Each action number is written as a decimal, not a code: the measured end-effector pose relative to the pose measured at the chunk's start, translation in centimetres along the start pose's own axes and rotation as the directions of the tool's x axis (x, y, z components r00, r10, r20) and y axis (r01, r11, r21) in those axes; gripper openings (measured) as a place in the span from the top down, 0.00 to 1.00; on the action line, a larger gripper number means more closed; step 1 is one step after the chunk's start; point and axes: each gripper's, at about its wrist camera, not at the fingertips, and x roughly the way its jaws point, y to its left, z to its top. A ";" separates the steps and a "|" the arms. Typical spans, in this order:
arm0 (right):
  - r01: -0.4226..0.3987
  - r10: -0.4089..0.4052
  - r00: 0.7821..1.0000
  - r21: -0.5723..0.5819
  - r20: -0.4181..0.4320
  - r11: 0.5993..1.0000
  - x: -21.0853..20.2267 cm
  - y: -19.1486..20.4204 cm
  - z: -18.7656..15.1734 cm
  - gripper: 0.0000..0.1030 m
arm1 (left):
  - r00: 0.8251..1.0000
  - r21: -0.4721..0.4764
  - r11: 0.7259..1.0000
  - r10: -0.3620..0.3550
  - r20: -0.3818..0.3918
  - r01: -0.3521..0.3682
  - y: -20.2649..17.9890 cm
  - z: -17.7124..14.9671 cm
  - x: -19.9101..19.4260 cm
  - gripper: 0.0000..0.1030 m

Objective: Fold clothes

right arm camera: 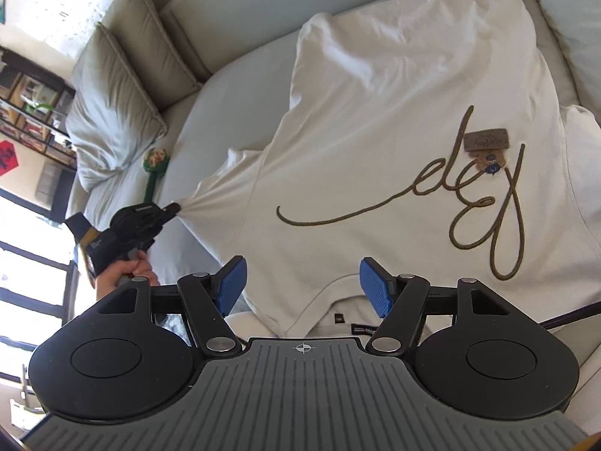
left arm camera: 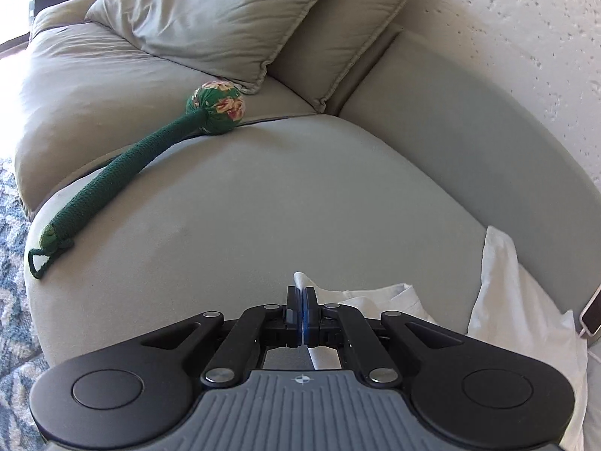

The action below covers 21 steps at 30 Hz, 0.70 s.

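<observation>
A white T-shirt (right arm camera: 394,120) with brown script lettering lies spread on the grey sofa seat (right arm camera: 233,86), collar toward me. My left gripper (left arm camera: 301,300) is shut on the tip of the shirt's sleeve (left arm camera: 300,280), a small fold of white cloth poking out between its fingers. The right wrist view shows that left gripper (right arm camera: 174,208) from outside, held by a hand, with the sleeve pulled taut into a gathered point. Above the collar (right arm camera: 338,300), my right gripper (right arm camera: 302,287) hangs open; its blue pads (right arm camera: 233,282) grip nothing.
A green cloth-wrapped stick with a flowered ball head (left arm camera: 150,150) lies across the seat to the left. Cushions (left arm camera: 233,11) lean at the sofa's back. A phone on a cable (left arm camera: 591,310) lies beside the shirt. A patterned rug (left arm camera: 11,225) covers the floor at left.
</observation>
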 end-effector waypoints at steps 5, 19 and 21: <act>0.022 -0.021 1.000 0.032 -0.016 0.999 -0.7 -1.2 -0.6 0.33 | 1.000 -0.069 0.998 0.013 0.002 -0.013 0.9 -0.7 -2.7 0.62; 0.055 -0.089 0.983 0.205 0.159 0.977 -12.0 -9.0 -4.2 0.14 | 0.979 0.200 0.968 -0.121 -0.165 0.153 -3.8 -9.0 -12.9 0.56; 0.051 -0.100 0.978 0.261 0.181 0.964 -12.2 -10.7 -4.4 0.13 | 0.978 0.235 0.958 -0.125 -0.165 0.163 -5.5 -10.4 -12.7 0.56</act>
